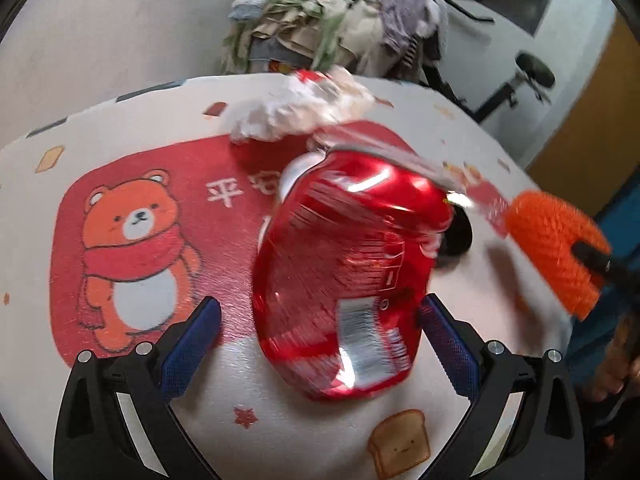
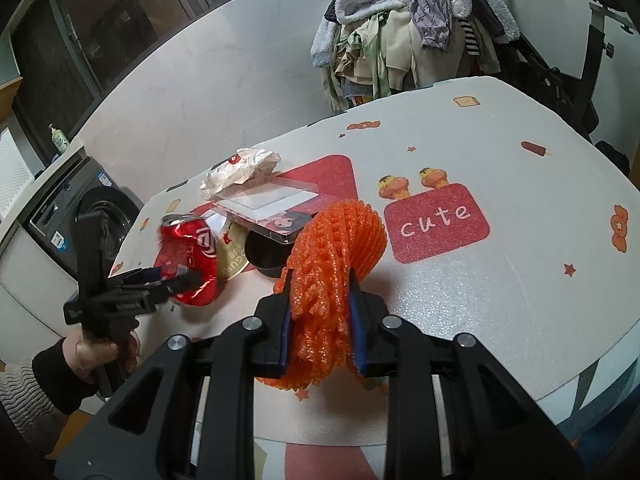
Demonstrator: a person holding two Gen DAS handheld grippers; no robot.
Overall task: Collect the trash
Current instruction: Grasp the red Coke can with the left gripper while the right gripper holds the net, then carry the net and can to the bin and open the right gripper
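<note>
A crushed red soda can (image 1: 352, 280) lies on the table between the fingers of my left gripper (image 1: 320, 322). The jaws stand wide, the right pad at the can's side and the left pad apart from it. The can also shows in the right wrist view (image 2: 190, 258) with the left gripper (image 2: 164, 282) around it. My right gripper (image 2: 322, 320) is shut on an orange foam fruit net (image 2: 334, 256), which also shows in the left wrist view (image 1: 556, 248). Crumpled white paper (image 2: 240, 172), a clear plastic box (image 2: 268, 204) and a black cup (image 2: 266, 252) lie behind the can.
The table (image 2: 500, 300) has a white cloth with cartoon prints. A chair heaped with clothes (image 2: 412, 24) stands behind it. A washing machine (image 2: 92, 216) is at the left, an exercise bike (image 2: 580, 60) at the right.
</note>
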